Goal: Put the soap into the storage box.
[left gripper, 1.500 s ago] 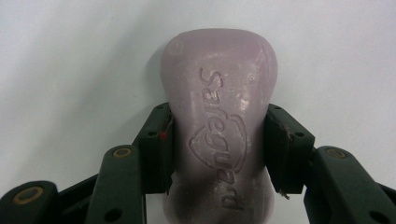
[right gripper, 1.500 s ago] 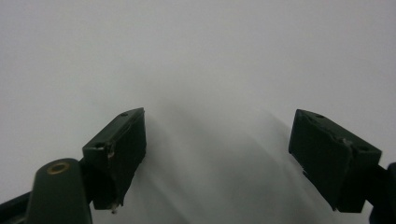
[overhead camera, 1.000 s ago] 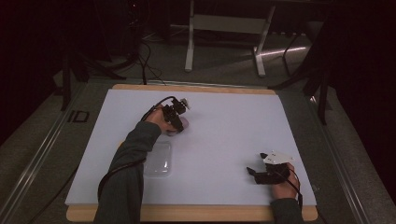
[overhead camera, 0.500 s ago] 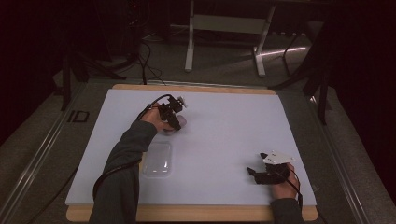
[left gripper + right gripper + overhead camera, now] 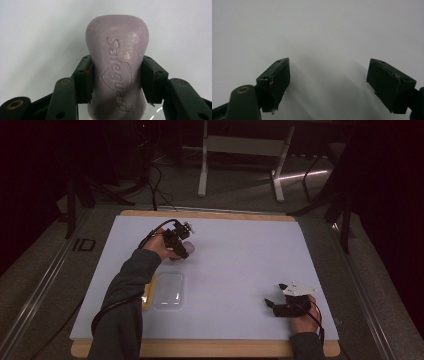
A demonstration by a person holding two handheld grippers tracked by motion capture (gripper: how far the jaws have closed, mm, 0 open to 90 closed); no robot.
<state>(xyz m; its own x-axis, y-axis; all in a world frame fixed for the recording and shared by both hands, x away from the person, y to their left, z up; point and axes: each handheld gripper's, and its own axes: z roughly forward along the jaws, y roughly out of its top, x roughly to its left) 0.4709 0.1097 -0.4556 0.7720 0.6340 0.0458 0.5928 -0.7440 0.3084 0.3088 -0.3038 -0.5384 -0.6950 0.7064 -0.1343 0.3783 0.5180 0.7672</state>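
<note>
Soap is what I am working with, a pale purple bar, and my left gripper squeezes it on both sides with its two black jaws. In the high view my left gripper holds the bar above the back left part of the white mat, near the far edge. I think the picking up part is done, because the bar looks lifted off the mat. The putting down part is left. A clear box sits on the mat just beside my left sleeve, closer to me than the bar, and it looks empty, though I cannot be sure. My guess is that the bar goes in there next. My right gripper rests low at the front right of the mat, well apart from the bar. Its jaws stand wide apart with nothing between them. On the bar I can read the pressed-in word "Safeguard", with a shield shape around the middle letters.
</note>
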